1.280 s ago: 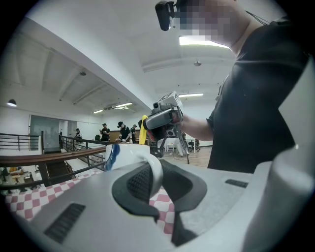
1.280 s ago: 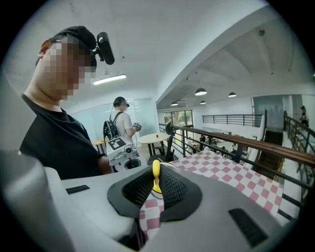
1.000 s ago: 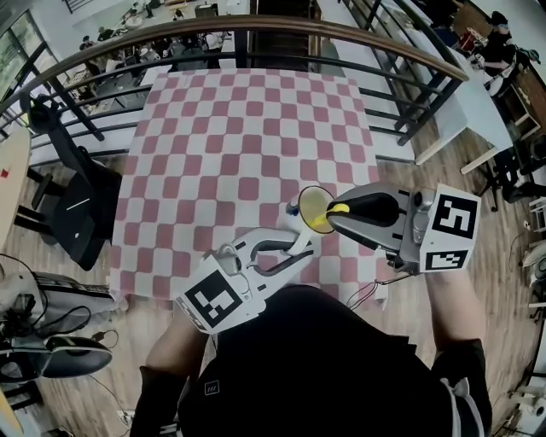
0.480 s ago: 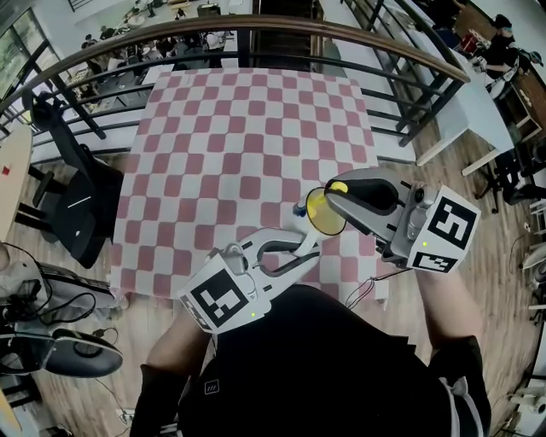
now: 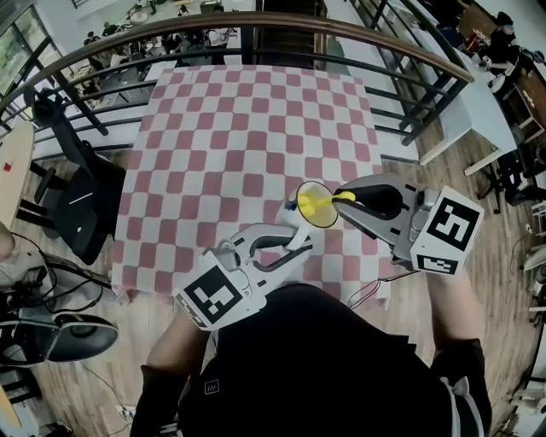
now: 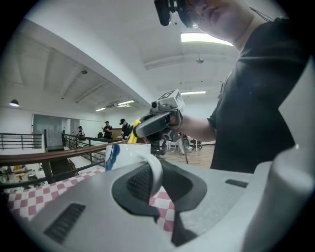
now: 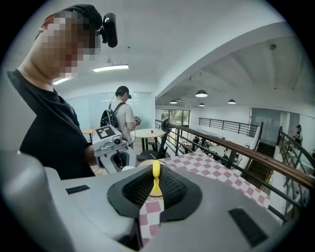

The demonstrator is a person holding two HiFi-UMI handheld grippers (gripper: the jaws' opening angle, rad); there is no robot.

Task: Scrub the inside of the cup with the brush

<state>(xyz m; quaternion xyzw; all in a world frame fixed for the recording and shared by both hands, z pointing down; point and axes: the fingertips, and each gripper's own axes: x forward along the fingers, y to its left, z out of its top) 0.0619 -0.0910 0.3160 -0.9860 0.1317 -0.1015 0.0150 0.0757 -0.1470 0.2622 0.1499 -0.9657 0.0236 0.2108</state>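
Note:
In the head view a white cup (image 5: 314,205) with a yellow inside hangs over the near edge of the checked table (image 5: 247,128), tilted with its mouth toward me. My left gripper (image 5: 298,240) is shut on the cup's handle (image 6: 153,173), which shows between the pads in the left gripper view. My right gripper (image 5: 343,203) comes in from the right, shut on the yellow brush handle (image 7: 156,178). The brush (image 5: 340,198) reaches over the rim into the cup; its head is hidden inside. The left gripper view also shows the cup's wall (image 6: 125,156) and the right gripper (image 6: 158,124) beyond it.
A curved wooden railing (image 5: 256,21) runs round the table's far side and a black chair (image 5: 78,205) stands to the left. Cables and gear lie on the wooden floor at the lower left (image 5: 51,333). A person with a backpack (image 7: 120,112) stands behind, by a round table.
The cup has shifted a little left and up with the left gripper. The brush's handle end has swung from the rim's top to its right side, the right gripper lowering slightly.

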